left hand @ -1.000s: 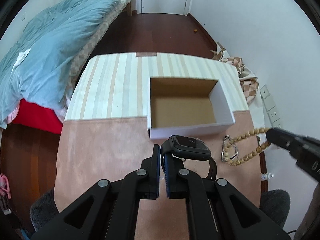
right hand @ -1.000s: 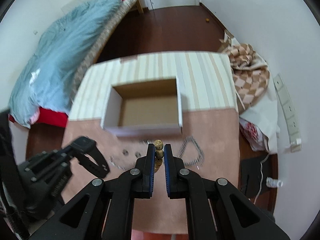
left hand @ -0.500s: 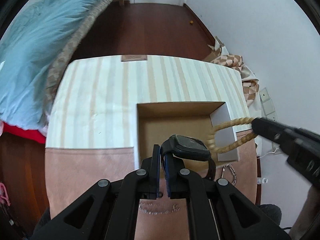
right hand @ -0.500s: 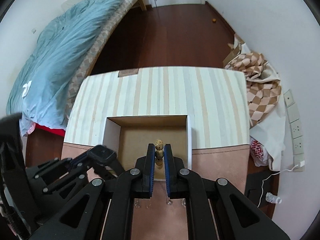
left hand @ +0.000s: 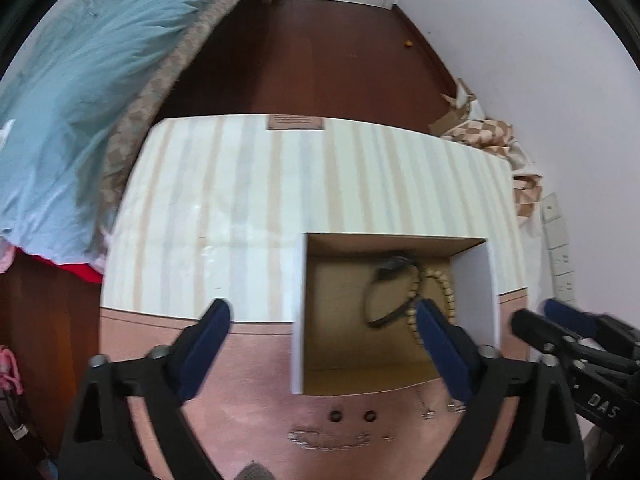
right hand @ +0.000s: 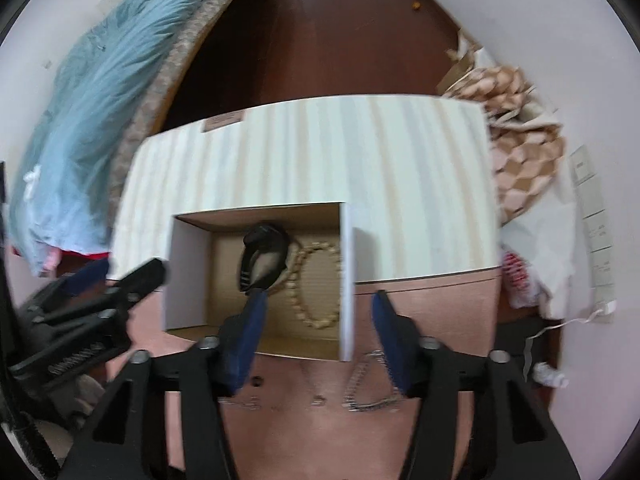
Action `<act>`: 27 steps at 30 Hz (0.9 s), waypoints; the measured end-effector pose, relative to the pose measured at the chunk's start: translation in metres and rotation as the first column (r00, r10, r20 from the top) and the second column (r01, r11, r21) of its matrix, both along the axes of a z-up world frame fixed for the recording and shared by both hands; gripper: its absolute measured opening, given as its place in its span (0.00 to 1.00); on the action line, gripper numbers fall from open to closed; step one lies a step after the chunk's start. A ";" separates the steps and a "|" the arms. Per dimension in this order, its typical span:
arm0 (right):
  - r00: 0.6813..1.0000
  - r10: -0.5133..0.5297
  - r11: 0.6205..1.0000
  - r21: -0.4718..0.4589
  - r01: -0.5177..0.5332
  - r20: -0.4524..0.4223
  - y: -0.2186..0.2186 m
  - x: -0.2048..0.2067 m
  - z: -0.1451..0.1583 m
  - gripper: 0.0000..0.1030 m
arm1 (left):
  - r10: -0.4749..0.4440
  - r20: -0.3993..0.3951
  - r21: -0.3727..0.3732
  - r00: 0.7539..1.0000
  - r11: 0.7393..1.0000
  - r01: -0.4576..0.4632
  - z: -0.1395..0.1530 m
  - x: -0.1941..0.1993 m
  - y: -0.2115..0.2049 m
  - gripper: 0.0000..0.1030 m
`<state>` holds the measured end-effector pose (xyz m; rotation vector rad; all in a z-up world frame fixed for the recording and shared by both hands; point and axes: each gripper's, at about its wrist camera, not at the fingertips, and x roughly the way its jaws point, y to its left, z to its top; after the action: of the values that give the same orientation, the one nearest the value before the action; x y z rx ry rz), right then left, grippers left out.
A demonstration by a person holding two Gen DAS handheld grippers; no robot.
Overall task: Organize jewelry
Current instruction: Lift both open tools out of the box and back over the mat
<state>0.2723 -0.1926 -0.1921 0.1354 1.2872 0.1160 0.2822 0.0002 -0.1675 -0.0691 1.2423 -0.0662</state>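
Note:
An open white cardboard box (left hand: pixel 298 312) (right hand: pixel 347 280) stands on the table. Inside it lie a black smartwatch (left hand: pixel 394 268) (right hand: pixel 262 256) and a wooden bead bracelet (left hand: pixel 446 292) (right hand: pixel 316 280). My left gripper (left hand: pixel 322 328) is open and empty, above the box's near left wall. My right gripper (right hand: pixel 316 332) is open and empty, above the box's near right part. A silver chain bracelet (right hand: pixel 370 388) lies on the pink mat in front of the box. Small earrings (left hand: pixel 352 416) and a thin silver chain (left hand: pixel 328 438) lie there too.
The table has a striped cloth (left hand: pixel 280 184) at the back and a pink mat (left hand: pixel 248 360) in front. A bed with a blue duvet (left hand: pixel 72 92) is to the left. A checked bag (right hand: pixel 524 152) and wall sockets (left hand: pixel 558 236) are on the right.
Both grippers opened: the watch left my left gripper and the bead bracelet left my right, and both now lie in the box. Both cameras have moved closer over the box.

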 end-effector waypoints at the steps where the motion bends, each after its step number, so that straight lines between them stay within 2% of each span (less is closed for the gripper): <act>1: 1.000 -0.002 1.000 -0.031 0.002 0.006 0.000 -0.003 -0.002 0.77 | 0.010 0.010 0.019 1.000 1.000 -0.010 -0.001 -0.003 0.002 1.00; 2: 1.000 -0.007 0.998 -0.056 0.007 0.011 0.000 -0.006 -0.004 0.86 | 0.017 0.021 0.036 1.000 0.999 -0.018 -0.001 -0.007 0.003 1.00; 4: 1.000 -0.004 0.996 -0.091 0.006 0.019 0.001 -0.011 -0.008 0.91 | 0.030 0.037 0.063 0.999 0.997 -0.032 -0.004 -0.013 0.006 1.00; 6: 1.000 -0.003 0.991 -0.134 0.005 0.020 0.003 -0.017 -0.015 0.92 | 0.036 0.047 0.086 0.998 0.995 -0.040 -0.006 -0.020 0.008 1.00; 13: 0.999 -0.008 0.984 -0.177 0.017 0.051 0.003 -0.033 -0.021 0.92 | 0.050 0.070 0.125 0.996 0.990 -0.058 -0.007 -0.039 0.011 1.00; 27: 0.988 -0.011 0.986 -0.165 0.037 0.156 0.009 -0.072 0.024 0.92 | 0.044 0.153 0.164 0.987 0.984 -0.069 0.035 -0.081 0.012 1.00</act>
<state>0.2006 -0.1837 -0.1681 -0.0021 1.1349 -0.0032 0.2013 0.0121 -0.1325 0.0471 1.0914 0.0823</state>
